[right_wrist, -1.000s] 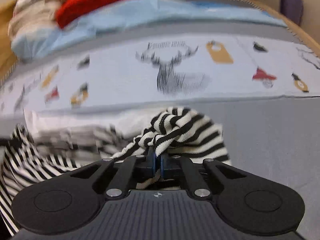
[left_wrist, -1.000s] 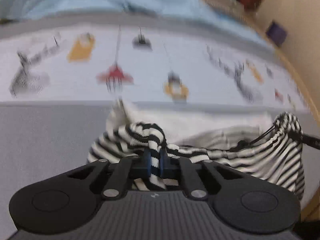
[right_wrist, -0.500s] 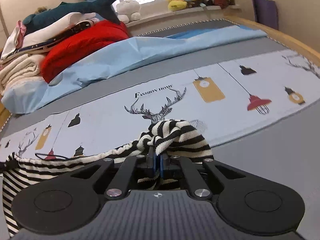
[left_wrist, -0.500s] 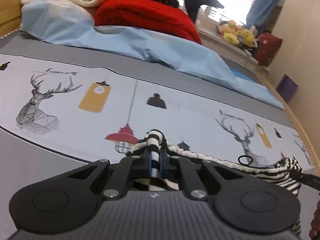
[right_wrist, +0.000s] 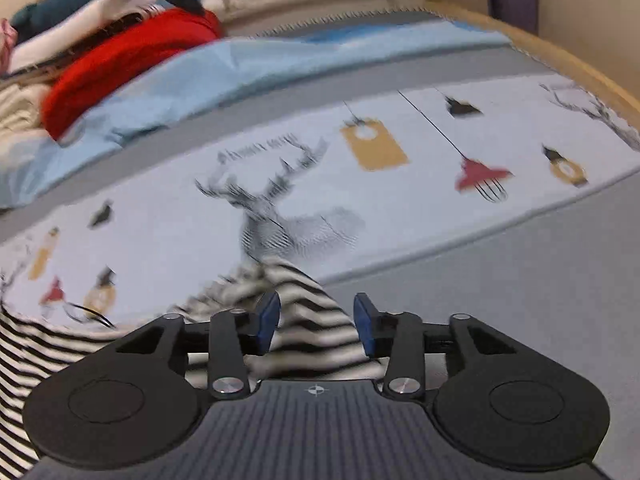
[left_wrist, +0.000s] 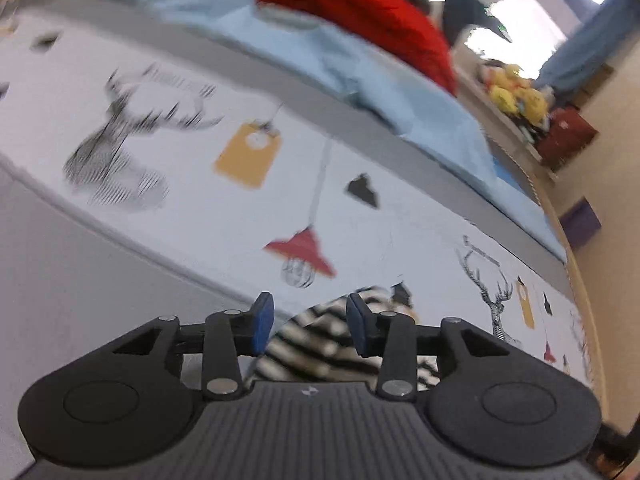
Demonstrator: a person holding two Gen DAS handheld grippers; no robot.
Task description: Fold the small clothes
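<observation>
Both the left gripper (left_wrist: 307,326) and right gripper (right_wrist: 316,325) are opening — the black-and-white striped knit garment (right_wrist: 308,320) lies loose between unpressing pads. One fold looks just laid down on the printed bedsheet (right_wrist: 400,208); further folds probably remain.

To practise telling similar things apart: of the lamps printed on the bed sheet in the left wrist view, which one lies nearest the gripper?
The red lamp with the caged bulb, just above the left gripper. The yellow lamp and black lamp sit farther up the sheet.

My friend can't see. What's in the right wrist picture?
The right gripper is opening over a black-and-white striped garment lying between its blue pads on a bed cover printed with deer and lamps. A red blanket sits behind.
</observation>
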